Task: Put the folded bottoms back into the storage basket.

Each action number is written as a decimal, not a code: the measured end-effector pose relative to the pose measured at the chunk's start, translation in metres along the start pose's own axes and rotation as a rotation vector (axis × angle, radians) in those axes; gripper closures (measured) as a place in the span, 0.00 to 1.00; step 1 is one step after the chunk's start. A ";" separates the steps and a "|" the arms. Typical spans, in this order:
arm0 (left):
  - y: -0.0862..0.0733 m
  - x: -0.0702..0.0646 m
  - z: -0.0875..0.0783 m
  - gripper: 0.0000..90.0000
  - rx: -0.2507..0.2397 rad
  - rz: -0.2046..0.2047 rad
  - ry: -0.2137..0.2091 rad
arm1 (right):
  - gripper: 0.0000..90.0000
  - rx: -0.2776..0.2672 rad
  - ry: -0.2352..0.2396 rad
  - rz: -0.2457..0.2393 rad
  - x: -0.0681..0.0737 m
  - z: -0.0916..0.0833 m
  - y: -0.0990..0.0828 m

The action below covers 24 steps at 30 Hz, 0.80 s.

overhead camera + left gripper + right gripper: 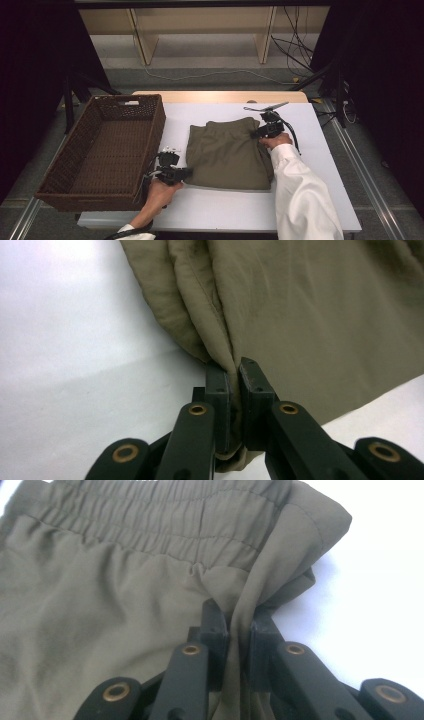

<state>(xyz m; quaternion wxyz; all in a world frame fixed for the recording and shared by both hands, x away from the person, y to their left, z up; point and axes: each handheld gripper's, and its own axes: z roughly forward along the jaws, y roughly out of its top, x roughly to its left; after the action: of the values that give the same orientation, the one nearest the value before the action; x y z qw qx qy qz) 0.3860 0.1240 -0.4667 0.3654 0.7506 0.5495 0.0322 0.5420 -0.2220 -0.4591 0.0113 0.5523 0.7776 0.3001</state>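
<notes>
At the centre of the high view, on the white table [220,207], lies the folded olive garment [227,155], soft and matte, roughly square; to its left stands a dark woven basket [102,150], rectangular and coarse-textured. The left gripper [186,172] pinches the garment's lower left edge; the right gripper [257,134] pinches its upper right edge. The left gripper view shows bunched folds of thin cloth clamped between hard black jaws; the right gripper view shows a gathered elastic waistband [165,517] with stitched rows, and a pleat of cloth clamped likewise.
</notes>
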 end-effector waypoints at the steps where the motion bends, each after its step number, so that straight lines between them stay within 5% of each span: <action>1: 0.002 -0.002 -0.003 0.94 -0.004 0.006 -0.004 | 0.92 -0.007 0.008 0.000 0.000 -0.002 0.000; 24: 0.016 -0.023 -0.032 0.94 -0.058 0.059 -0.084 | 0.93 -0.105 0.048 -0.037 0.011 -0.040 0.005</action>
<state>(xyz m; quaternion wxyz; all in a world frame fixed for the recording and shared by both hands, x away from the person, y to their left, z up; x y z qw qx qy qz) 0.3753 0.1188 -0.4255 0.4089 0.7561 0.5103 0.0273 0.5276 -0.2299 -0.4205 0.0272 0.5292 0.7710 0.3532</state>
